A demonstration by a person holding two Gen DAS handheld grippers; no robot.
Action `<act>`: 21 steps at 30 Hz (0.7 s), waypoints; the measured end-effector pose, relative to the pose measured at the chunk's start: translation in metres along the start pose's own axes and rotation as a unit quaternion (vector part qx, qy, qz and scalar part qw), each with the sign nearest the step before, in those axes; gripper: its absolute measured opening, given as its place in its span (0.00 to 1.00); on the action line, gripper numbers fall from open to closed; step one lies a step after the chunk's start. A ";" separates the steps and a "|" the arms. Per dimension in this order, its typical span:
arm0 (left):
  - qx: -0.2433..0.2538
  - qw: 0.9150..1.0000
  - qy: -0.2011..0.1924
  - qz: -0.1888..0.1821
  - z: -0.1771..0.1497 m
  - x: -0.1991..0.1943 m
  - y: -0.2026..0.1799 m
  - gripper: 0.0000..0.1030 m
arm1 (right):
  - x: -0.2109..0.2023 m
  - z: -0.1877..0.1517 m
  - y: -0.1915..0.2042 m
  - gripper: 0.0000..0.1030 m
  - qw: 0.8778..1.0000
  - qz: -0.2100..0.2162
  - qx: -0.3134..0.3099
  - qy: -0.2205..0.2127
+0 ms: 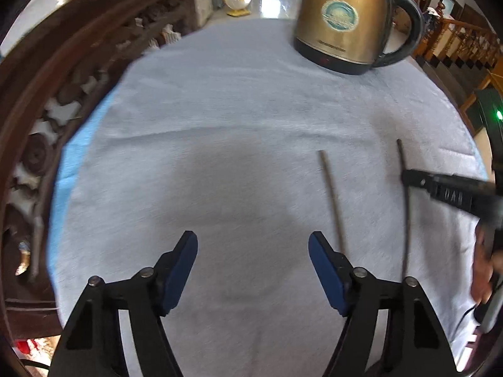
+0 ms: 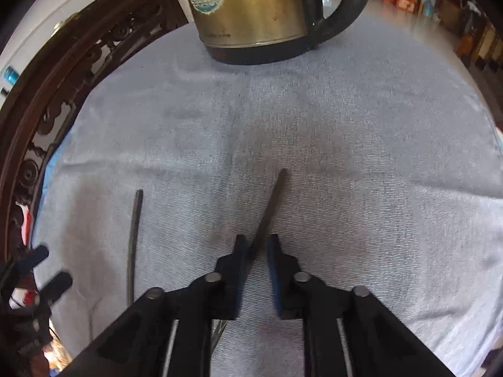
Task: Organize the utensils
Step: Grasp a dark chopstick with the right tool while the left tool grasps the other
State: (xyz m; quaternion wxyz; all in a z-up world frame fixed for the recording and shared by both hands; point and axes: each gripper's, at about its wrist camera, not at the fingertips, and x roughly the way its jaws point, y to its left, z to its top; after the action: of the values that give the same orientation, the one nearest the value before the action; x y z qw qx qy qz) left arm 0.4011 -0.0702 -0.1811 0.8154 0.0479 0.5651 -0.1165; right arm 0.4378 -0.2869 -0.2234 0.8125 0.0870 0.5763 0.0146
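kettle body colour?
Brassy gold kettle, black base and handle, teal round sticker. Clearest in the right wrist view.

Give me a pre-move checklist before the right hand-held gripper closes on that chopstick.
1. Right chopstick lies between the right hand-held gripper jaws: ok.
2. Pads touching it: cannot tell; gaps show on both sides.
3. Left chopstick apart from the jaws: ok.
4. Left hand-held gripper open, holding nothing: ok.
5. Kettle far ahead on the cloth: ok.
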 end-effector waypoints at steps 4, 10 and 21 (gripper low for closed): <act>-0.008 0.999 0.014 -0.030 0.018 0.016 -0.018 0.71 | -0.002 -0.011 -0.012 0.09 1.000 0.005 0.003 -0.007; -0.016 0.998 0.055 -0.027 0.037 0.051 -0.037 0.51 | -0.009 -0.031 -0.031 0.08 1.000 -0.019 -0.005 -0.014; 0.040 0.999 0.021 0.004 0.041 0.051 -0.074 0.08 | -0.025 -0.063 -0.072 0.07 1.000 -0.022 0.016 -0.007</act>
State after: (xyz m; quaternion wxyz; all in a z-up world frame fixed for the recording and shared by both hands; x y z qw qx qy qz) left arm 0.4371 -0.1569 -0.2101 0.8012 0.0854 0.5767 -0.1352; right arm 0.3642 -0.3530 -0.2314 0.8154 0.0872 0.5722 -0.0127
